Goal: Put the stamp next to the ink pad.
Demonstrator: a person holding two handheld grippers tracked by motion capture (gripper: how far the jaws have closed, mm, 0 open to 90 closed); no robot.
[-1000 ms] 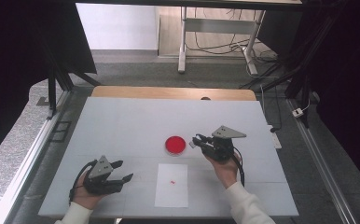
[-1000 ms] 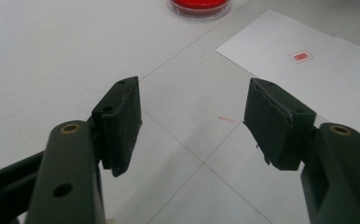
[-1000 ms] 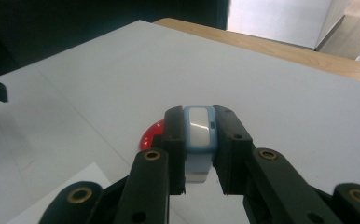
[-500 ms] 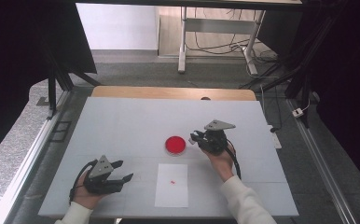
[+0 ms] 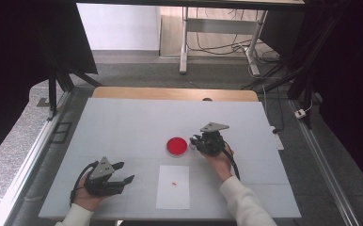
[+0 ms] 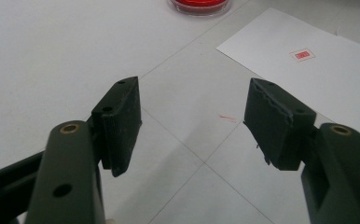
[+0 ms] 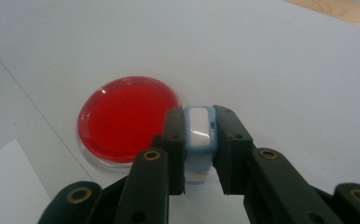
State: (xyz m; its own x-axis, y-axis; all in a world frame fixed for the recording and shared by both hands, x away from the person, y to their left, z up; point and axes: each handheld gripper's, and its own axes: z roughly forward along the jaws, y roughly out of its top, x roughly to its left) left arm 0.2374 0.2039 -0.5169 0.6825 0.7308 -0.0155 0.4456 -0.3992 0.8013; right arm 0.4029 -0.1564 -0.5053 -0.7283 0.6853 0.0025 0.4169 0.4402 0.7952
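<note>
Your right hand-held gripper is pinching a small stamp, a rounded block of pale blue plastic with a glossy white face, held between both black pads. You have it just beside the right-hand edge of the ink pad, low over the desk; whether it touches the desk is hard to tell. In the high view the same right hand-held gripper sits immediately right of the ink pad, near the desk's middle.

The ink pad is a shallow round dish with a clear rim, and inside it lies a flat, even disc of bright red ink, smooth and slightly shiny.

Toward you from the dish lies a sheet of white paper, rectangular and flat, with one small red rectangular stamp mark on it. The mark's lettering is too small to read.

Your left hand-held gripper is spread, with nothing between its pads; the pads are dull black rubber, roughly textured, on dark arms with brass-coloured pivots. In the high view, your left hand-held gripper rests low at the near left of the desk, well apart from the paper's left edge.

The desk top is matte white, crossed by thin seam lines, with a light wooden strip along its far edge.
</note>
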